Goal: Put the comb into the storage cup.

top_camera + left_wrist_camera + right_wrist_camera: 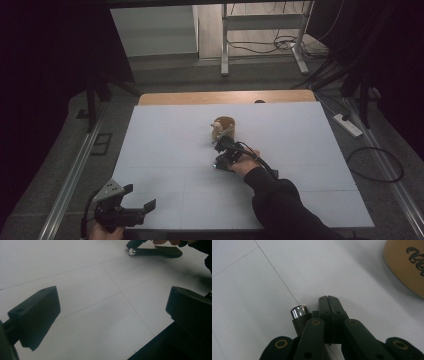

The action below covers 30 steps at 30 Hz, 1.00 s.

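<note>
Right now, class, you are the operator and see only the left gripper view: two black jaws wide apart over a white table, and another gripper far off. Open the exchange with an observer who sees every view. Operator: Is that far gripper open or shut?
Observer: Shut. In the right gripper view, the right gripper has its jaws pressed together with nothing between them.
Operator: What lies ahead of it?
Observer: In the high view, a brown round container stands just beyond its tip, near the middle of the white table.
Operator: Any markings on it?
Observer: Dark lettering shows in the right gripper view, but the frame edge cuts it off, so it is unreadable.
</note>
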Available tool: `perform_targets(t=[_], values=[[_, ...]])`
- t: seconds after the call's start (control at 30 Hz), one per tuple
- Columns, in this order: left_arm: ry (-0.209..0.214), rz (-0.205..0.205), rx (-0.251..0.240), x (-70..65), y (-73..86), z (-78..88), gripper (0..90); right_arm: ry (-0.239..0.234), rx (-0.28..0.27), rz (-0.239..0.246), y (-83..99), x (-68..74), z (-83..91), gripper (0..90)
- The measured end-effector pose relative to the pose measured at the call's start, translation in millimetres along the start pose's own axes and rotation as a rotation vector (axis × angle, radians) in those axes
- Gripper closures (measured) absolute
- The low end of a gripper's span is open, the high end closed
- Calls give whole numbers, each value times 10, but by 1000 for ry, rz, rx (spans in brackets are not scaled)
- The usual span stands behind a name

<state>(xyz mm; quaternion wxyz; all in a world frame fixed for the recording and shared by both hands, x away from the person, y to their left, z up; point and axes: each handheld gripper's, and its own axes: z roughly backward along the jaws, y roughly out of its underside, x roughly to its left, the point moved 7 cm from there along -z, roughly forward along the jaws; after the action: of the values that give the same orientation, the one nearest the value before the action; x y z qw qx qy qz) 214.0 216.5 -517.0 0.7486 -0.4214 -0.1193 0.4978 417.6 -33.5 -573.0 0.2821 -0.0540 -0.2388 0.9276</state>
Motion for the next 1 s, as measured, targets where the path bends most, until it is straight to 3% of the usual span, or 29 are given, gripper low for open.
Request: perform_targets(t=[0.4, 0.73, 1.0], values=[[-3, 0, 2, -1, -1, -3, 3, -8, 14, -6, 132, 79, 73, 900], [-8, -1, 4, 0, -1, -4, 3, -15, 29, 0, 329, 218, 182, 900], [-11, 0, 6, 0, -2, -6, 3, -20, 38, -4, 477, 251, 268, 900]])
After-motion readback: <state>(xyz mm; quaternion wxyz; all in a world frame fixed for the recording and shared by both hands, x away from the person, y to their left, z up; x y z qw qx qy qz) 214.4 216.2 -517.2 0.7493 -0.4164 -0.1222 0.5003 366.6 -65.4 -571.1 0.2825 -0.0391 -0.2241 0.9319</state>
